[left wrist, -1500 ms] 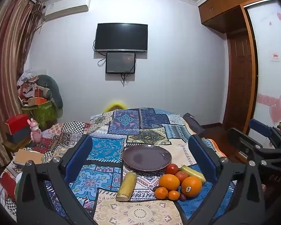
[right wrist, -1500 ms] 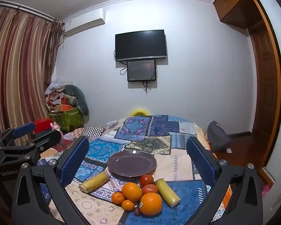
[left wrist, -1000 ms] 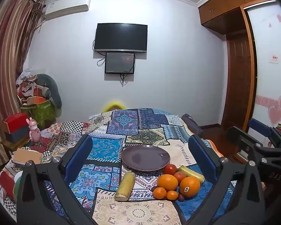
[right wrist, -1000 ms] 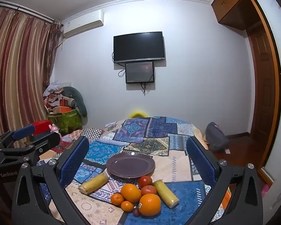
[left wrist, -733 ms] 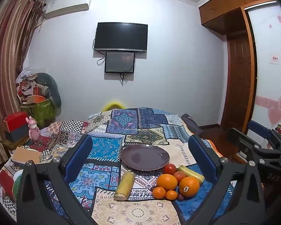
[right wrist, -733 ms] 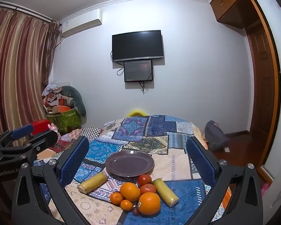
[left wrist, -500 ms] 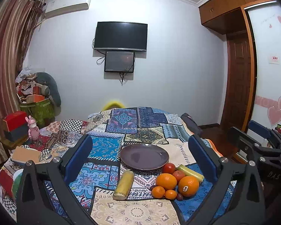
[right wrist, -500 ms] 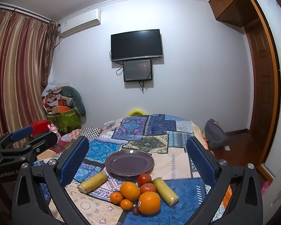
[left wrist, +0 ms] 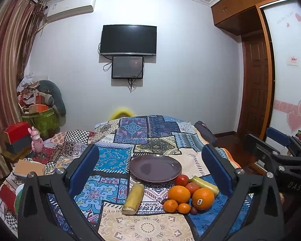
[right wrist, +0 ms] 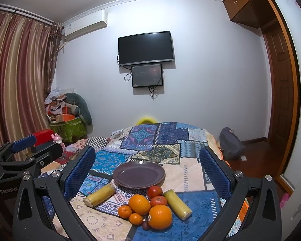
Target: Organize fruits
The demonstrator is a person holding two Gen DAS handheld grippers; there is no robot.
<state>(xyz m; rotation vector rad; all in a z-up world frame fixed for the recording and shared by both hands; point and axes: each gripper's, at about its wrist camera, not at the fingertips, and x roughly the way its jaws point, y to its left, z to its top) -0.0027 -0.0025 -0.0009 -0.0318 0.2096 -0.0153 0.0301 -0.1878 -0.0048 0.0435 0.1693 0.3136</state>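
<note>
An empty dark purple plate (left wrist: 155, 170) (right wrist: 138, 174) sits on a patchwork cloth. Just in front of it lies a pile of fruit: two big oranges (left wrist: 202, 198) (right wrist: 160, 216), two small mandarins (left wrist: 170, 205) (right wrist: 124, 211), two red tomatoes (left wrist: 181, 180) (right wrist: 155, 192) and a small dark plum (right wrist: 144, 225). One yellow cane piece (left wrist: 204, 184) (right wrist: 177, 204) touches the pile; another (left wrist: 133, 198) (right wrist: 99, 194) lies apart to the left. My left gripper (left wrist: 150, 168) and right gripper (right wrist: 147, 166) are open, empty, hovering above the table's near side.
The cloth-covered table (left wrist: 142, 227) (right wrist: 102, 223) drops off at the far end and right side. Boxes and a pink toy (left wrist: 36, 140) stand on the left. A dark bag (right wrist: 229, 143) lies on the wooden floor at right.
Both views have shifted only slightly; the fruit and plate have not moved and both grippers stay open.
</note>
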